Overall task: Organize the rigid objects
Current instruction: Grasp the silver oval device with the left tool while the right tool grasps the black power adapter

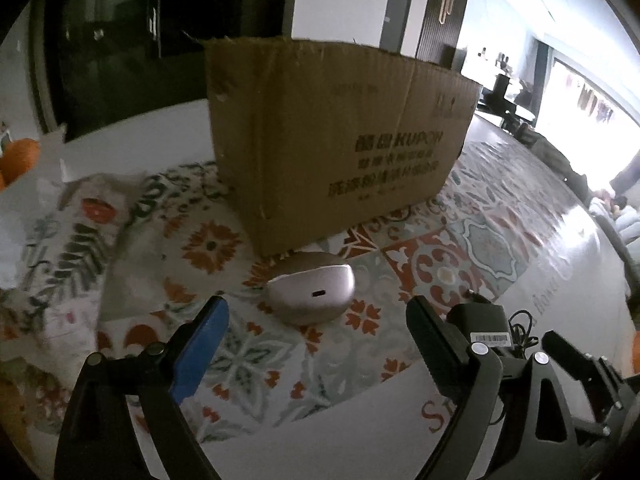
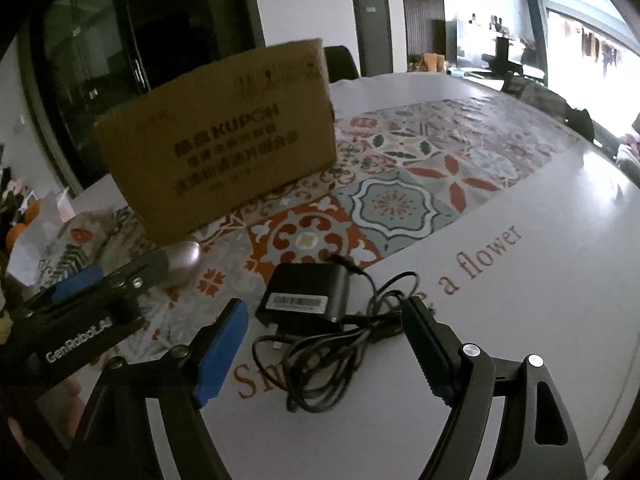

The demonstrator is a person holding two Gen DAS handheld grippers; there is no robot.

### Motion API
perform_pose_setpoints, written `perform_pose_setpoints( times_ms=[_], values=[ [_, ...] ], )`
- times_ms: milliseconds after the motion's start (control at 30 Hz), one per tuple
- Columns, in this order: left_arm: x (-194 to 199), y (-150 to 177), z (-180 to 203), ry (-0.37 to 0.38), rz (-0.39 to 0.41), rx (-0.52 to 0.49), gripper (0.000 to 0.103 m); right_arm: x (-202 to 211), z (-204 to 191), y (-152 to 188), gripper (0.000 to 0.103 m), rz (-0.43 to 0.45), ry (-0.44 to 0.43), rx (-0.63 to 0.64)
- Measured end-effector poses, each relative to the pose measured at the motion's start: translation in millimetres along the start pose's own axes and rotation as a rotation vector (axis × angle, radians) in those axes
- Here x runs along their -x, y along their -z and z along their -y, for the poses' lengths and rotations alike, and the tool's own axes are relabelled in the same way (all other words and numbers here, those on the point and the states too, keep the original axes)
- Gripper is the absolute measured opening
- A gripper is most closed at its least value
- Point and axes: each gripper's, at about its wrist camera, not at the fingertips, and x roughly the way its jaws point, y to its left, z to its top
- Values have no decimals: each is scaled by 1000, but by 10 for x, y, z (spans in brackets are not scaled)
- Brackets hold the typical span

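Left hand-held gripper (image 1: 316, 320) released before the silver case (image 1: 311, 293) near the cardboard box (image 1: 336, 136); right hand-held gripper (image 2: 324, 340) released around the black adapter (image 2: 306, 294).

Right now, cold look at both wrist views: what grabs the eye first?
The big brown cardboard box standing at the back of the patterned tablecloth dominates both views. In front of it lies a rounded silver case, just ahead of the open left claw. To its right, a black power adapter with its tangled cable lies on the tablecloth's white border between the fingers of the open right claw, untouched.
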Motion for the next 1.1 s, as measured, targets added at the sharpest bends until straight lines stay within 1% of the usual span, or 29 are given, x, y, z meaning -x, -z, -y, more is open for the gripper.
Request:
perform_pose_setpoints(
  times_ms=[133,200,233,300,467,700,867,933,1067,1100],
  values=[
    [-111,-15,7,-26,-8,0,91,-66,-85,-10,80,-3,13,32],
    [-179,-23,7,-26,-25,11,91,-91,-124,-20,80,1,30,56],
    [-223,-22,15,-40,-33,16,91,-111,-136,-26,80,-2,32,62],
    [-270,-20,22,-61,-42,16,91,-160,-140,-36,80,-16,26,60],
    [-347,-23,-16,-87,-48,36,91,-255,-160,-54,80,-36,26,63],
    [-480,-49,-10,-116,-60,28,91,-366,-210,-74,80,-54,18,90],
    [-563,-52,-36,-119,-72,48,89,-456,-183,-105,80,-70,14,95],
    [-596,-54,-32,-121,-75,45,84,-484,-175,-115,78,-73,13,94],
    [-628,-61,-1,-130,-66,18,76,-529,-158,-121,75,-81,12,105],
    [-626,-63,6,-129,-64,15,73,-536,-152,-121,73,-83,13,107]
  ],
)
